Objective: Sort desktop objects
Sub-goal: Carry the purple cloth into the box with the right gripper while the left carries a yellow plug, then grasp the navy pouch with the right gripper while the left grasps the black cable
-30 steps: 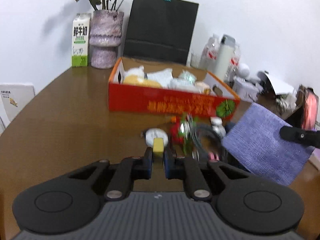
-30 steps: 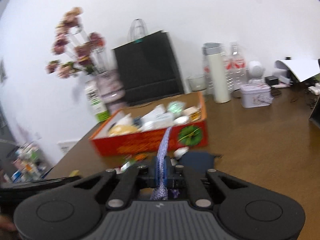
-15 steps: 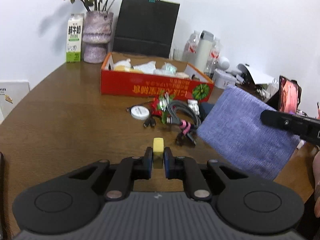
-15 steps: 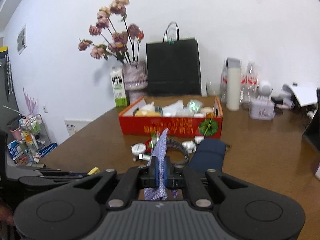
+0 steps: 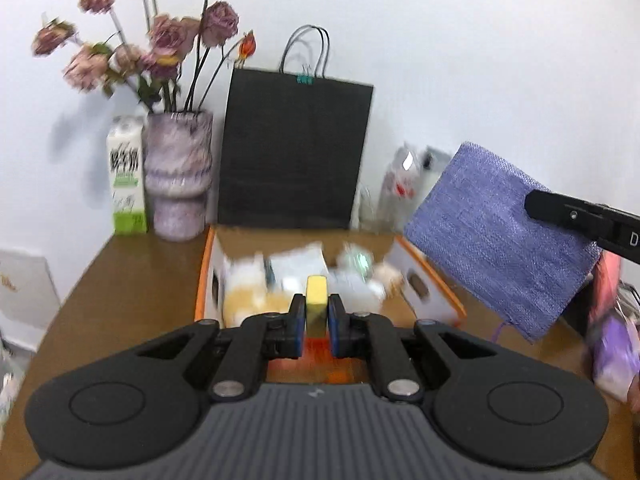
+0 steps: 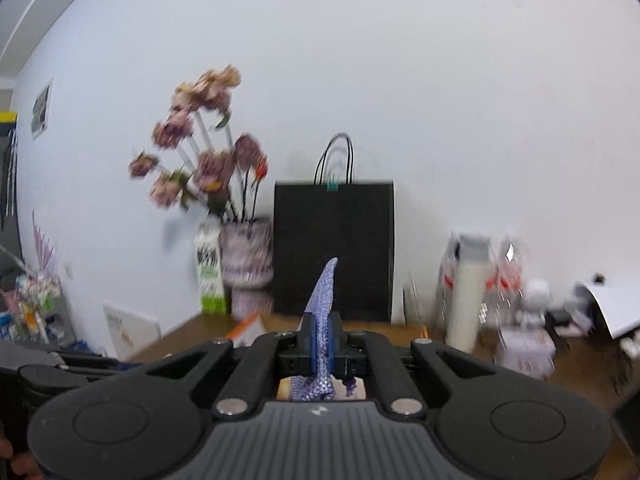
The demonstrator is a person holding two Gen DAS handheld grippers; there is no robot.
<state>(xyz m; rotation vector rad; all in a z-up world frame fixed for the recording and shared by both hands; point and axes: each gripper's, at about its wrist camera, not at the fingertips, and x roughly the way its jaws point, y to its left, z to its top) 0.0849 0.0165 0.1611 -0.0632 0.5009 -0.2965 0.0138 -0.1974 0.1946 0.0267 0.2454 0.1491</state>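
Observation:
My left gripper [image 5: 317, 312] is shut on a small yellow block [image 5: 316, 305], held in the air just in front of and above the orange-rimmed cardboard box [image 5: 434, 280]. The box holds several white and yellow packets, blurred here. My right gripper [image 6: 321, 338] is shut on a purple woven cloth pouch [image 6: 325, 304], seen edge-on in the right wrist view. The same pouch [image 5: 500, 240] hangs in the air at the right of the left wrist view, with the right gripper's dark finger [image 5: 576, 216] clamped on its edge.
Behind the box stand a black paper bag [image 5: 294, 156], a mottled vase [image 5: 178, 178] of dried roses and a milk carton [image 5: 126, 184]. A white flask [image 6: 466, 292], plastic bottles and a small tin [image 6: 524, 350] crowd the right of the brown table [image 5: 132, 280].
Both grippers rose and moved forward toward the box, still holding the block and the pouch. The loose cables and small items on the table have dropped out of view below.

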